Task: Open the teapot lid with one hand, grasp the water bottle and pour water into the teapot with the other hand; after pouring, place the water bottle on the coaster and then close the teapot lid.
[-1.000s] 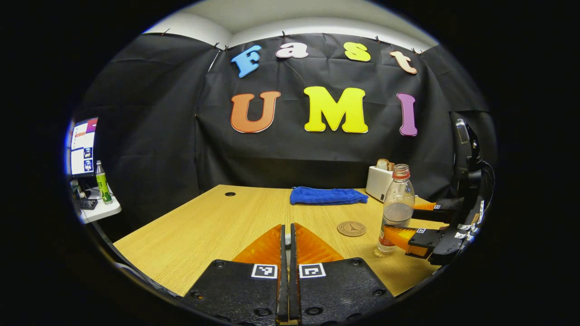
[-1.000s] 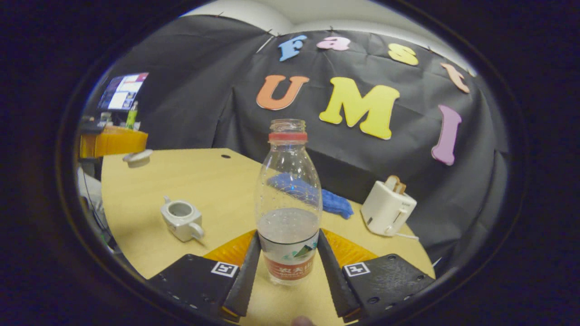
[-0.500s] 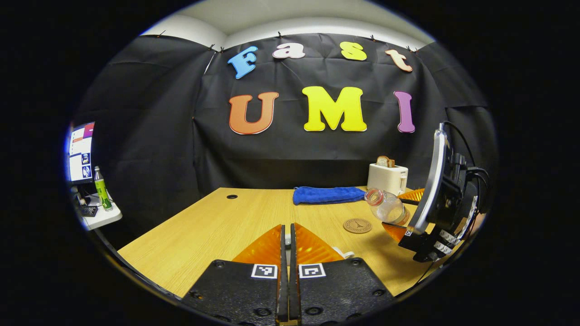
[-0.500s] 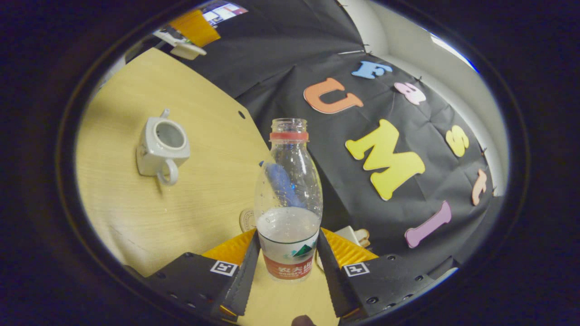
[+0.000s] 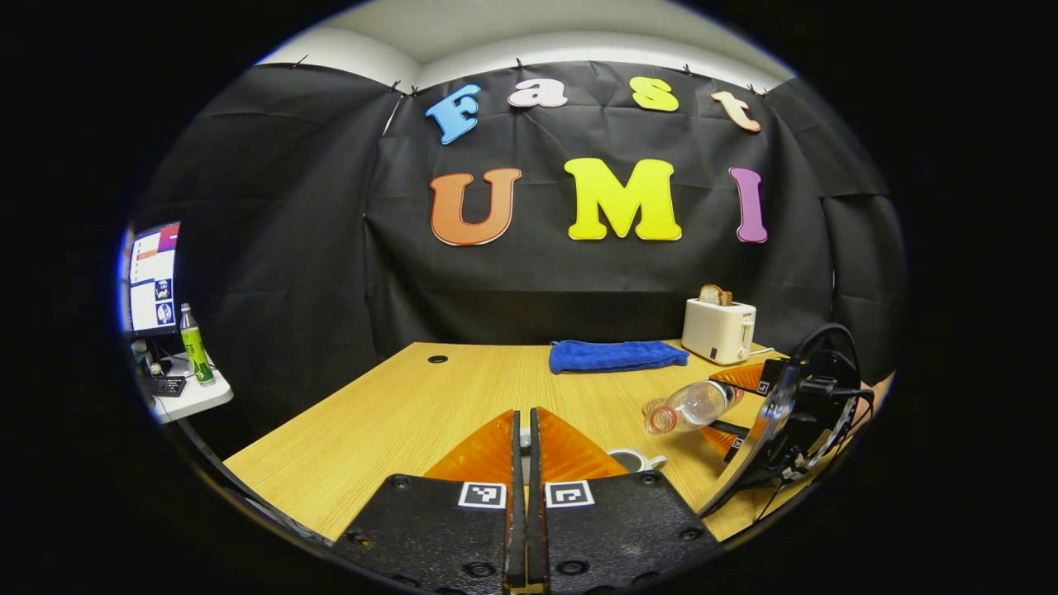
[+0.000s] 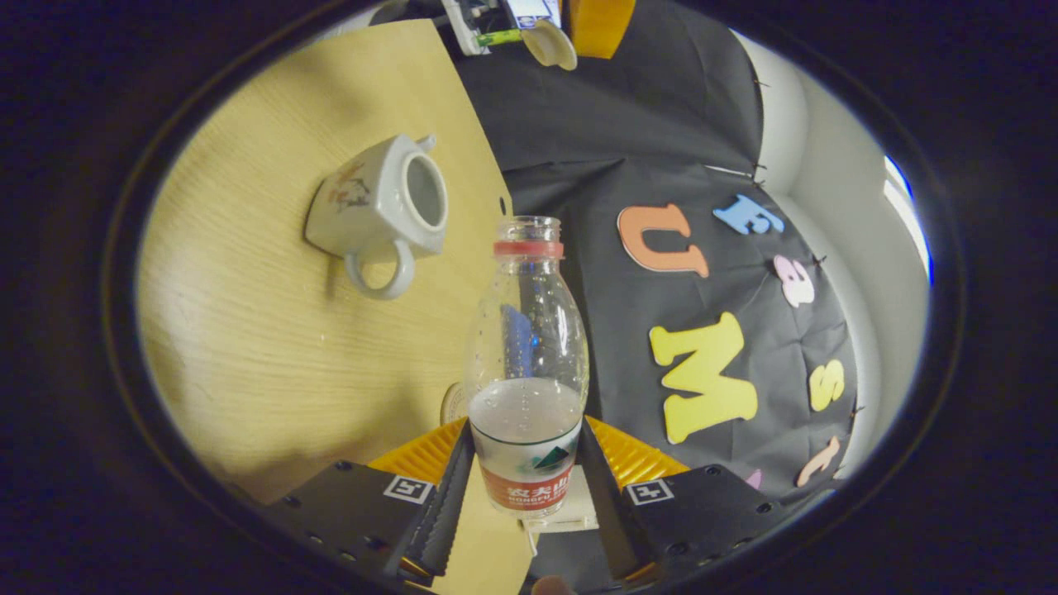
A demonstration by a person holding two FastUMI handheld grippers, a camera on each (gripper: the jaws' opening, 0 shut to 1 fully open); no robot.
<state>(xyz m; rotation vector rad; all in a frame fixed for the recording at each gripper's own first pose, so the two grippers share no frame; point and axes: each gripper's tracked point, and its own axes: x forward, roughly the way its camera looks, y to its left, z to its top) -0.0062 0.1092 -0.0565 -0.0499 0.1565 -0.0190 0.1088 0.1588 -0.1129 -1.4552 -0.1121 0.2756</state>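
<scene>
I'm working in a staged recording booth, not a real kitchen: black cloth (image 5: 273, 248) walls in a wooden table (image 5: 397, 413), and at far left a side desk (image 5: 186, 397) carries a monitor (image 5: 153, 277) and what looks like a keyboard (image 5: 165, 385).

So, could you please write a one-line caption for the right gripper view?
Right gripper clamps a tilted, uncapped water bottle above the wooden table, mouth toward the lidless white teapot.

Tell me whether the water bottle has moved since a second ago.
Yes. In the left gripper view the water bottle went from upright beside the toaster to tipped over, its mouth leaning leftward toward the teapot.
</scene>
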